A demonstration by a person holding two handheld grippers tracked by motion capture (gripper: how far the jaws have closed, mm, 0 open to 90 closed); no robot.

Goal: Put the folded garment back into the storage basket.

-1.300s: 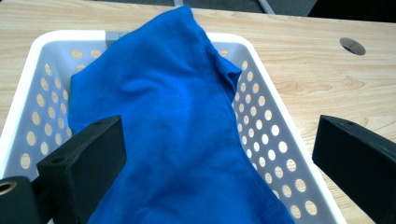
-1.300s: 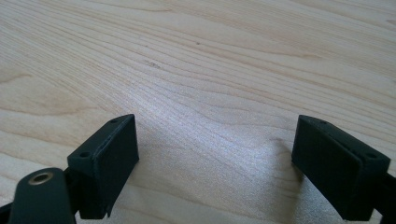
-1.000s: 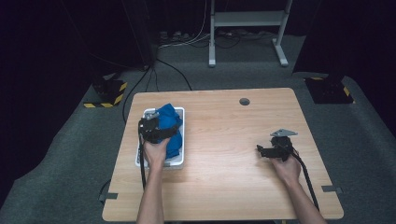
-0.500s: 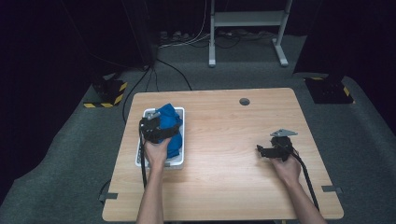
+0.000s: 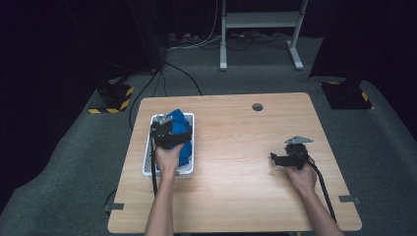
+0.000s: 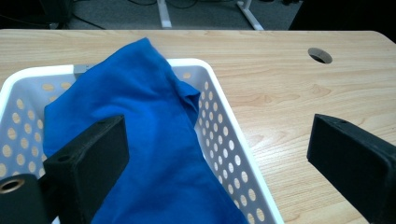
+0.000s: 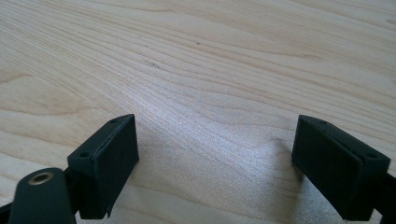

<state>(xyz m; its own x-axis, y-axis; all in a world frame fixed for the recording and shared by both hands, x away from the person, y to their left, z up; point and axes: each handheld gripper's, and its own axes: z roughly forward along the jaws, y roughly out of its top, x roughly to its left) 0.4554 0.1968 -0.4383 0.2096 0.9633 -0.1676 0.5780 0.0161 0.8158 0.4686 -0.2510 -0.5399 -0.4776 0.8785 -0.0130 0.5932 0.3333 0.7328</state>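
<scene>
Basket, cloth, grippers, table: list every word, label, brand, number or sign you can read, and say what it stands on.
None can be read: the white basket, the blue cloth, the wooden table, the left gripper and the right gripper carry no visible lettering.
The yellow-and-black hazard stripes on the floor block are a pattern, not text.

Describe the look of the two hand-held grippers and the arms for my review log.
Both are black: the left gripper and right gripper carry blocky matte fingers with small screw holes. A grey three-cornered plate tops the right, and a black cable trails from it. Forearms are bare, no sleeves.
</scene>
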